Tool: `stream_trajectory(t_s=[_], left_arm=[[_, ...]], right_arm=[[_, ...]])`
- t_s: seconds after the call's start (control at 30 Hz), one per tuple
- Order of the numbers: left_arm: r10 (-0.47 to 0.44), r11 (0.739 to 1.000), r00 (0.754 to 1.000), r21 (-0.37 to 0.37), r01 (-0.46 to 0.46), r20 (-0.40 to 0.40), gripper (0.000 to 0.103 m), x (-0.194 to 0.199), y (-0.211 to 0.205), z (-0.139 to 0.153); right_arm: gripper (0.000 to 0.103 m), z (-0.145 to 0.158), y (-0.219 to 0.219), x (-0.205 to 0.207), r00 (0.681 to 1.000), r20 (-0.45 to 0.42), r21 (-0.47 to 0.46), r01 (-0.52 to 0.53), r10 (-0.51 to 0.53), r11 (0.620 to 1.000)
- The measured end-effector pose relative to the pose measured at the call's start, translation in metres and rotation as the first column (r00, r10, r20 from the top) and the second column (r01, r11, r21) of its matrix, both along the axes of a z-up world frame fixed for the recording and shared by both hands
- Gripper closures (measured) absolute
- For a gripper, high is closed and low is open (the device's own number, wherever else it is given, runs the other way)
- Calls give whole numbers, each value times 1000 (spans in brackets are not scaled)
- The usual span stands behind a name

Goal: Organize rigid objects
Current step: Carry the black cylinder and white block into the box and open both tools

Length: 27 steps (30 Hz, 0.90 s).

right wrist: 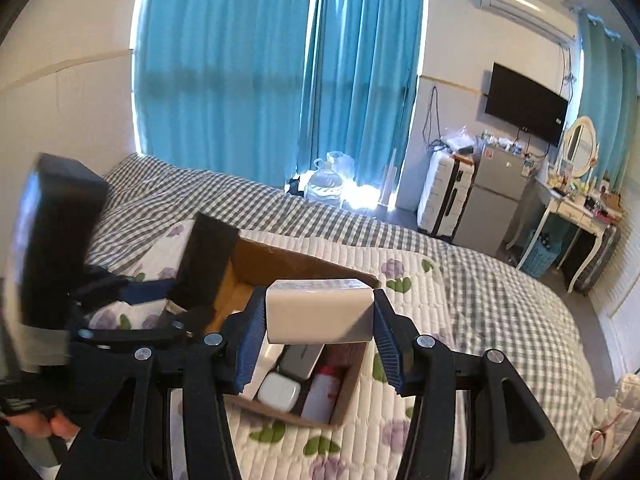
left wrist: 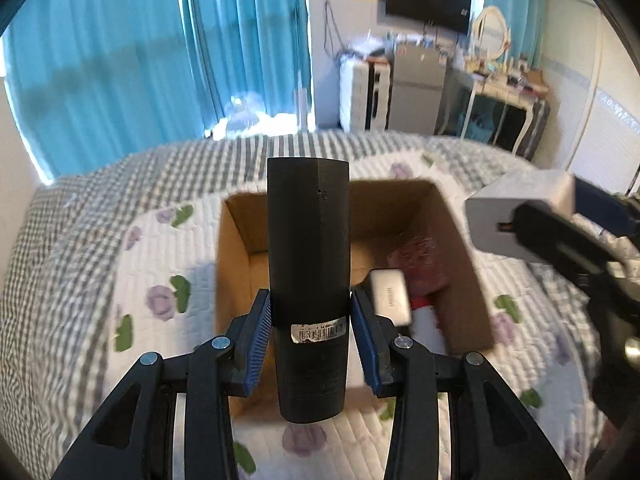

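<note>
My left gripper (left wrist: 310, 314) is shut on a tall black cylinder-like device (left wrist: 308, 240) with a barcode sticker, held upright above the open cardboard box (left wrist: 234, 240) on the bed. My right gripper (right wrist: 318, 322) is shut on a white rectangular block (right wrist: 318, 312), held above the same box (right wrist: 352, 376). In the left wrist view the right gripper (left wrist: 532, 220) with its white block (left wrist: 520, 208) hangs at the right. Inside the box lie a silver flat device (right wrist: 302, 360), a white square charger (right wrist: 279, 392), a white bottle with red label (right wrist: 322, 392) and a dark red item (left wrist: 420, 260).
The box sits on a white floral quilt (right wrist: 420, 420) over a grey checked bedspread (right wrist: 500, 292). Blue curtains (right wrist: 280, 80), a water jug (right wrist: 324, 184), a white suitcase (right wrist: 444, 196), a small fridge (right wrist: 496, 200), a wall TV (right wrist: 524, 104) and a dressing table (right wrist: 576, 208) stand beyond the bed.
</note>
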<state>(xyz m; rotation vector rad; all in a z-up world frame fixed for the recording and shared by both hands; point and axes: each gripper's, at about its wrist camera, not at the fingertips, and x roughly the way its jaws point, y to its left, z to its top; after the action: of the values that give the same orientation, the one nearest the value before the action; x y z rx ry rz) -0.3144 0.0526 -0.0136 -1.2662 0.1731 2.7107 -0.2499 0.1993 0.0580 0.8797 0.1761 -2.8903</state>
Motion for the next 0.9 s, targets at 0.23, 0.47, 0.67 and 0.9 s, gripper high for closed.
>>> stream_trajectory(t_s=[0.23,0.47,0.67,0.9], left_arm=[[0,1000,997,-23,2,82,63,-30,5,-48],[1,1000,995,10,-2,99,53,-32,7,-53],[-1,1000,999,26,0,36,49,-16,-2,-25],[45,999,994,-7,-46,-99,49,-2,-29,11]], right_arm=[[53,-45,15,-48,998,56,-47,2,0,999],[53,-69,27,-61,996,84,-63,6,-1,998],[53,-60,27,-54,997,76,-71,19,-14,997],[53,-41,19,-60,999,51,-98,24,-20,995]])
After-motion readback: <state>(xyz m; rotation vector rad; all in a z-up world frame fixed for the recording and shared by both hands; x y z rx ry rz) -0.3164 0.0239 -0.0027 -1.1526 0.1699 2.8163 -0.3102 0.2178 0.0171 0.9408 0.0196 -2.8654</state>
